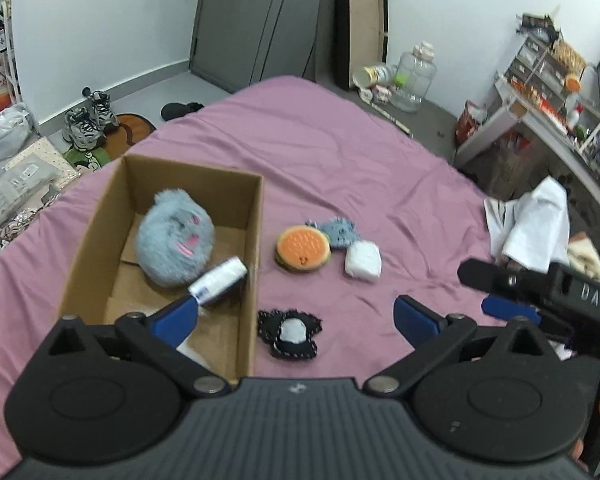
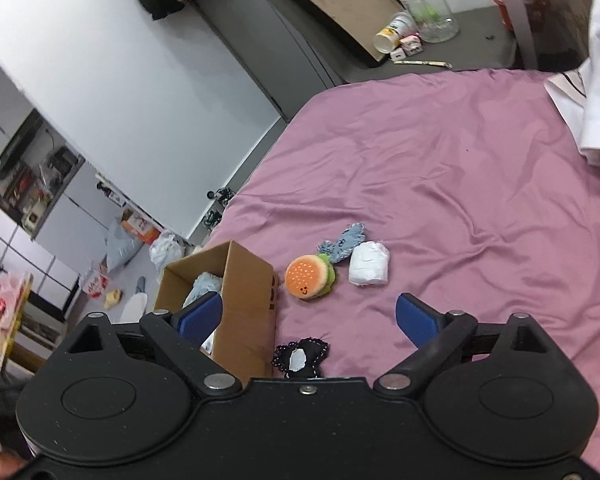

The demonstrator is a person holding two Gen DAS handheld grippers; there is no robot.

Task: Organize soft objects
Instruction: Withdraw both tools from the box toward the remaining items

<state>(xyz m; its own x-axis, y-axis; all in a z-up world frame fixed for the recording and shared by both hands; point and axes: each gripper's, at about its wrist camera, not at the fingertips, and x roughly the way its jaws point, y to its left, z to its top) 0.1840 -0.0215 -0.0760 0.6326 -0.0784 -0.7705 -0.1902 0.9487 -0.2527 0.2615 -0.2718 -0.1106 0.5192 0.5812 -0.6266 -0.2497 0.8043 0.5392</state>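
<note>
A: Item one, location?
B: Fluffy grey plush (image 1: 174, 238) and a white tissue pack (image 1: 219, 280), both inside the cardboard box (image 1: 256, 240) on the pink bed (image 1: 340, 152).

A: Outside it?
B: At the box's 3 o'clock: burger plush (image 1: 303, 249), small grey plush (image 1: 338, 231), white pouch (image 1: 363, 261); black patch (image 1: 290, 333) at 5 o'clock.

A: Hand-held grippers?
B: Left hand-held gripper (image 1: 296, 318) and right hand-held gripper (image 2: 308, 316): fingers spread, empty.
</note>
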